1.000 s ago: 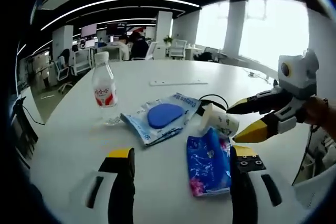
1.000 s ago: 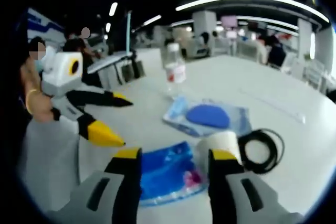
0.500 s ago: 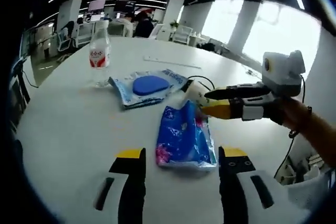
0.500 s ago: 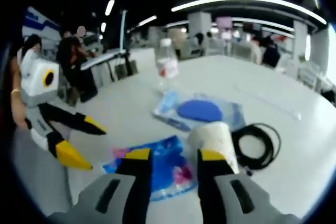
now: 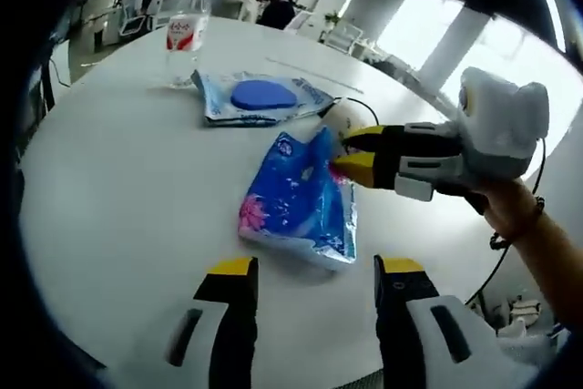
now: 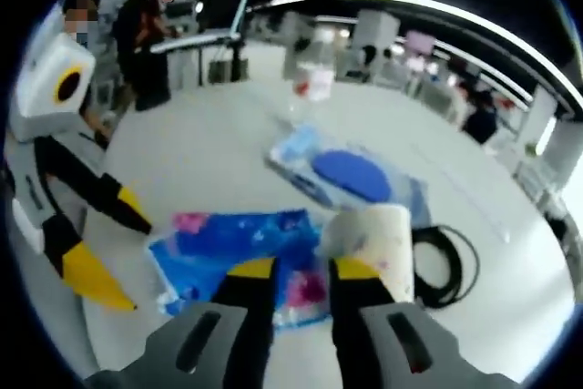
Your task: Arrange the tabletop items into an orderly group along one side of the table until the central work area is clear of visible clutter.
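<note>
Since a second ago the right gripper (image 5: 351,157) has narrowed its jaws onto the near edge of the blue tissue pack (image 5: 296,202) (nearly clenched, grasp uncertain), with the paper cup (image 6: 375,239) just right of them. The left gripper (image 5: 314,271) stays wide apart, the pack now straight ahead between its jaws.

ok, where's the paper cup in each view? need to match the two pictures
Left gripper view: paper cup right of centre, lying just beyond the right tongs, mostly hidden behind their tips.
Right gripper view: paper cup below centre, just right of that view's own tongs, beside the black cable.
Shared landmark: blue floral packet, lying right next to the cup in both.
</note>
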The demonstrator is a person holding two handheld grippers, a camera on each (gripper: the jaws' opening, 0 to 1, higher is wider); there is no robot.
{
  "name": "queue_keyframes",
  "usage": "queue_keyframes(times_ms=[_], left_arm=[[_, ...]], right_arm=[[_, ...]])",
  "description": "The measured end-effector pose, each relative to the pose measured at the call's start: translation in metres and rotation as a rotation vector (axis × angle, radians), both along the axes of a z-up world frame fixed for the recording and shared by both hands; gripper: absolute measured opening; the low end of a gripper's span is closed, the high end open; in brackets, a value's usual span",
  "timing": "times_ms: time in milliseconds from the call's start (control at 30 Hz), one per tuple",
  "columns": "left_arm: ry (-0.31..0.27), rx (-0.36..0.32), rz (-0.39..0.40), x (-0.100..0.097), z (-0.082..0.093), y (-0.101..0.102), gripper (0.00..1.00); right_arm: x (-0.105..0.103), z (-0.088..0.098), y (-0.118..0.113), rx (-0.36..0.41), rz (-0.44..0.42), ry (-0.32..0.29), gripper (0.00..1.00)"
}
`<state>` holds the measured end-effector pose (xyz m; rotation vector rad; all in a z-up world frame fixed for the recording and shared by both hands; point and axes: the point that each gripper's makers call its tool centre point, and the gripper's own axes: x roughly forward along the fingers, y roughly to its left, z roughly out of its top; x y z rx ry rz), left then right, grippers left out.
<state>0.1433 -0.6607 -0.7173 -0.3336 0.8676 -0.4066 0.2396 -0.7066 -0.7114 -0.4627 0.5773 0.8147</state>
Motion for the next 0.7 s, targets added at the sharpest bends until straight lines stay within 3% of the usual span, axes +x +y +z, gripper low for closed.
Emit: queue_keyframes(times_ms=[200, 367, 567, 700], left_arm=[[0.013, 0.033, 0.032, 0.005, -0.01, 0.001, 0.48], [0.033, 0.043, 0.02, 0.002, -0.014, -0.001, 0.37], [0.036, 0.045, 0.044, 0.0, -0.013, 0.012, 0.24], [0.017, 0.062, 0.043, 0.001, -0.011, 0.021, 0.15]], right_arm=[[0.006, -0.003, -0.004, -0.047, -0.018, -0.029, 0.15], [0.007, -0.008, -0.005, -0.105, -0.011, -0.052, 0.11], [0.008, -0.012, -0.008, -0.12, -0.028, -0.039, 0.04], [0.006, -0.014, -0.008, -0.087, -0.048, -0.01, 0.01]])
